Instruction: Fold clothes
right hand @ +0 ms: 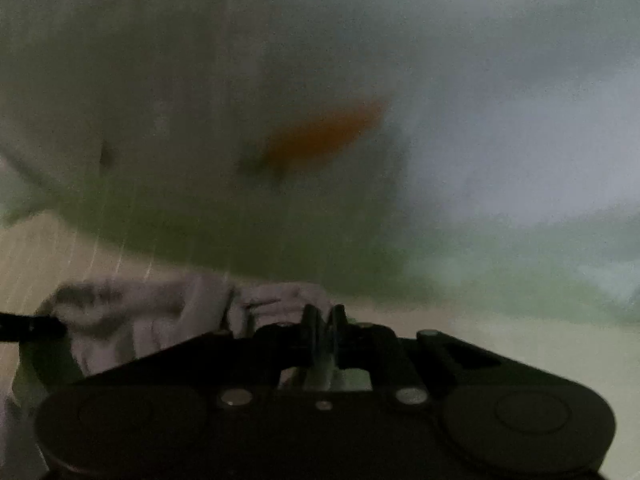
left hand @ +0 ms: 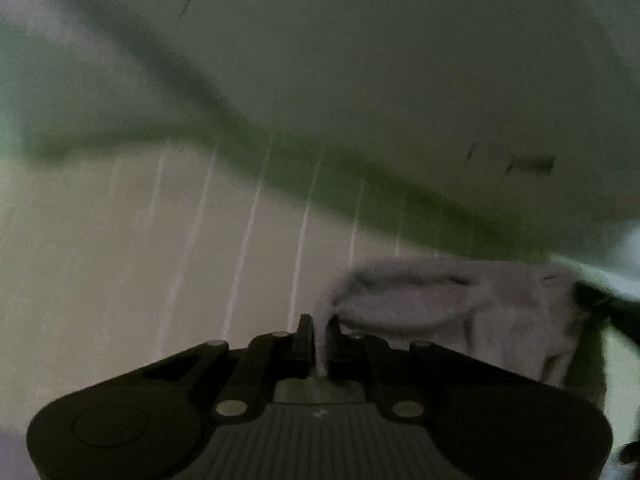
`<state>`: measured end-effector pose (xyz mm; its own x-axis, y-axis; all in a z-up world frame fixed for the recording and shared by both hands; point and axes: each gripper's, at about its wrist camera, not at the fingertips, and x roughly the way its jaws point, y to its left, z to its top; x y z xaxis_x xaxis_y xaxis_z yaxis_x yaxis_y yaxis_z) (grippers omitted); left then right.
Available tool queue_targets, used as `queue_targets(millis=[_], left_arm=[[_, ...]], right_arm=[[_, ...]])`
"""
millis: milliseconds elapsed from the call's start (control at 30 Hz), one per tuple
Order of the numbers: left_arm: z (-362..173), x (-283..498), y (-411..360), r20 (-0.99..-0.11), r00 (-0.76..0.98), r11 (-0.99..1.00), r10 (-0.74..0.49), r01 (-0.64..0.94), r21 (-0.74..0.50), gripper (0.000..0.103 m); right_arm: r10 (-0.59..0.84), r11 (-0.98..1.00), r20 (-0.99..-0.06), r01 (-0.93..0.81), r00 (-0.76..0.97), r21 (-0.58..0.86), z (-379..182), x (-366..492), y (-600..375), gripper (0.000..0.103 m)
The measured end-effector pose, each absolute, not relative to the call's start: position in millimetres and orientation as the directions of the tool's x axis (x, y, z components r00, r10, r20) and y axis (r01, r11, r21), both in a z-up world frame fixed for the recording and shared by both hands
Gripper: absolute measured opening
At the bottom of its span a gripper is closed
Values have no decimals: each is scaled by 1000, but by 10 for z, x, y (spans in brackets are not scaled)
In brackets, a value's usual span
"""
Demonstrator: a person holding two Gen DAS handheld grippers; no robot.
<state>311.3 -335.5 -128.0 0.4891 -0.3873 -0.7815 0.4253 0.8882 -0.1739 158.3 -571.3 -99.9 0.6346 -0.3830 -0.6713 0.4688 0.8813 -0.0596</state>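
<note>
A pale grey-white garment fills both views, blurred. In the left wrist view my left gripper (left hand: 320, 326) is shut on a bunched edge of the garment (left hand: 432, 304), which stretches off to the right. In the right wrist view my right gripper (right hand: 323, 316) is shut on the same bunched cloth (right hand: 168, 308), which runs off to the left. A large sheet of the garment (right hand: 200, 80) hangs over the scene, with an orange patch (right hand: 324, 136) on it. The other gripper's black finger (right hand: 32, 328) shows at the left edge.
Below the cloth lies a light cream surface with thin pale stripes (left hand: 160, 260), also seen in the right wrist view (right hand: 540, 344). A green-tinted shadow band (left hand: 360, 184) runs under the hanging cloth.
</note>
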Motion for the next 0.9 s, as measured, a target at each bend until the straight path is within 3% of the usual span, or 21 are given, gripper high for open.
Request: queue_targets(millis=[133,233,267,300,333,400,467,567,733,900], left_arm=[[-829,3220,-3619,-659,632,875,-408,477,-84,7],[-801,3301,-3830,-678,619,864,-397,501,-48,12],[-850,3298,-3870,-709,591,860,-385,508,-43,19],[-885,3239,-3852,-725,569,855,-388,516,-53,33],[-910,3146,-3799,-731,552,848,-402,525,-70,40],[-950,2934,-3660,-734,527,835,-428,540,-99,75],[-969,2610,-3395,-730,542,848,-417,521,-98,83],[-1103,2109,-2925,-778,518,882,-355,461,-96,84],[-1400,1226,-2167,-869,414,910,-270,406,-89,84],[-1479,539,-1577,-904,344,935,-256,326,-140,84]], right_arm=[[-499,834,-541,545,677,-87,-584,1481,-5881,7],[-500,828,-557,555,663,-83,-603,1465,-5989,9],[-487,830,-580,552,653,-75,-650,1461,-6023,15],[-473,832,-604,550,641,-68,-696,1457,-6057,30],[-460,833,-622,550,633,-57,-732,1435,-6080,37],[-446,829,-611,559,654,-7,-714,1211,-6035,56],[-432,825,-603,565,671,37,-679,890,-5936,68],[-424,815,-624,577,657,54,-703,284,-5700,72],[-392,777,-739,627,548,53,-997,-884,-5225,74],[-336,747,-817,661,469,73,-1304,-1681,-4864,76]])
